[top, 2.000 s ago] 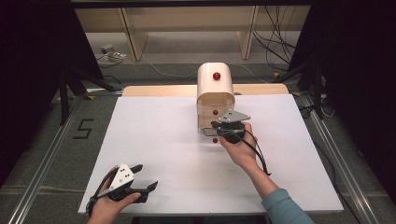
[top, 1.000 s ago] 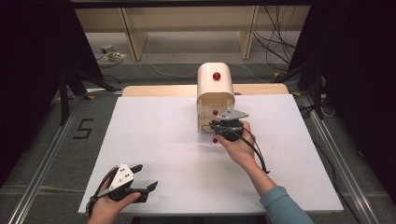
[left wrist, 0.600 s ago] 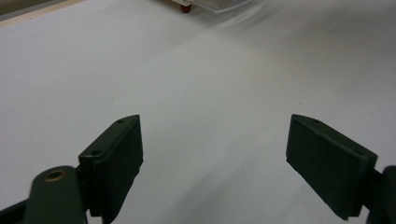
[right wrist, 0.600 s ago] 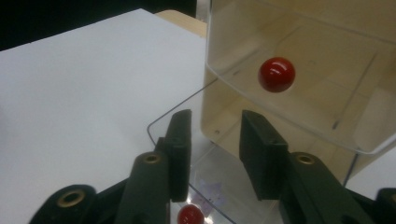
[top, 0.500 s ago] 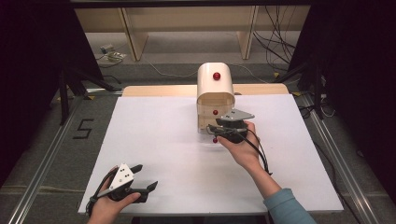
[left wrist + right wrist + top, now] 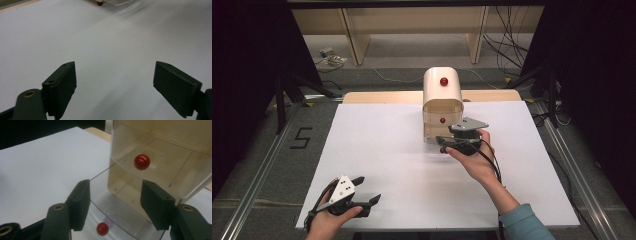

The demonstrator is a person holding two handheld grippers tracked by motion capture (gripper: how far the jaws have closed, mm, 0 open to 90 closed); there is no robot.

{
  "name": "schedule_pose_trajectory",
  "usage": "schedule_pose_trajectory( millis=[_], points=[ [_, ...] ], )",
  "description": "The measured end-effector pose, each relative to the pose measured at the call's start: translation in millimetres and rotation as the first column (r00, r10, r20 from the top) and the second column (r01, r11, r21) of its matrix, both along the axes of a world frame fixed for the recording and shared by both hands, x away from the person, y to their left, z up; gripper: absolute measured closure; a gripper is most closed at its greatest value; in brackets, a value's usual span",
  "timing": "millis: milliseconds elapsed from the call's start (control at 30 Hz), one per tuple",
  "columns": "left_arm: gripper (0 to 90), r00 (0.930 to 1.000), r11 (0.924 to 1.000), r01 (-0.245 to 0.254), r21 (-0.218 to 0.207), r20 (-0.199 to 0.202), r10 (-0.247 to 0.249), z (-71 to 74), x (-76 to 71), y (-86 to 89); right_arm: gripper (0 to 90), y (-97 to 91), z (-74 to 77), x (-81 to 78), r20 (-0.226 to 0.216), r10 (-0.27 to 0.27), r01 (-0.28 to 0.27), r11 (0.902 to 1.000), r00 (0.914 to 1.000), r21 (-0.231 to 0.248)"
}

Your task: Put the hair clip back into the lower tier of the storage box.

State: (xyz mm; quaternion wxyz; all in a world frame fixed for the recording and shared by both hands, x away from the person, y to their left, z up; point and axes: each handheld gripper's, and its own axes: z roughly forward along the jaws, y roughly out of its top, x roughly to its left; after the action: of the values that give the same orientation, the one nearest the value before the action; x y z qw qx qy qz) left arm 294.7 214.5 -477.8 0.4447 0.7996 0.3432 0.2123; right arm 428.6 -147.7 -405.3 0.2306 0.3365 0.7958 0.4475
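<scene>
Working the bottom drawer (image 6: pixel 120 220) of the small cabinet (image 6: pixel 442 100) with the right tongs (image 6: pixel 452 142). Cabinet at the far middle of the white table (image 6: pixel 377 150), cream shell, clear drawers, red knobs.

Status, judged from the layout:
- Bottom drawer slid out toward the near side, clear tray sticking out past the cabinet front. Looks empty, apart from a faint purple mark on its floor.
- Bottom knob (image 6: pixel 102 228) at the near edge of the drawer front, low between the jaws in the right gripper view. Seen from above as a red dot (image 6: pixel 442 150) just left of the right hand (image 6: pixel 474 160).
- Upper drawer flush, shut, its knob (image 6: pixel 142 161) untouched. Third red knob (image 6: pixel 443 81) on the rounded top.

Tongs:
- Right tongs (image 6: pixel 115 195): moderately open, holding nothing. Jaws straddling the drawer front, hovering above the knob, no contact with it visible.
- Left tongs (image 6: pixel 368 190): wide open, empty, parked at the near left corner, well apart from the cabinet. Bare tabletop between the pads (image 6: pixel 62 80) in the left gripper view.

Progress: opening step looks done or nearly so, if opening is the goal. Left: either letting go and backing off, or putting something in, or pushing shut. Cannot tell which from here. Nothing loose on the table to load.

Risk: light cabinet, possible slide or tip under a hard push or pull.
</scene>
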Motion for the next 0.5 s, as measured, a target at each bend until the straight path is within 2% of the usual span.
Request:
schedule_pose_trajectory(
  millis=[300,500],
  points=[
    [18.5,1.0,1.0,0.001,-0.002,-0.006,-0.001,-0.9,0.4,-0.3,31.2,-2.4,0.2,-6.1,0.0,0.045,-0.045,0.9977,0.999,-0.05],
    [18.4,1.0,1.0,-0.002,-0.007,-0.008,0.002,-1.4,0.6,-0.7,24.4,-11.9,-1.4,-12.0,-0.014,0.058,-0.058,0.9975,0.9982,-0.041]
  ],
)
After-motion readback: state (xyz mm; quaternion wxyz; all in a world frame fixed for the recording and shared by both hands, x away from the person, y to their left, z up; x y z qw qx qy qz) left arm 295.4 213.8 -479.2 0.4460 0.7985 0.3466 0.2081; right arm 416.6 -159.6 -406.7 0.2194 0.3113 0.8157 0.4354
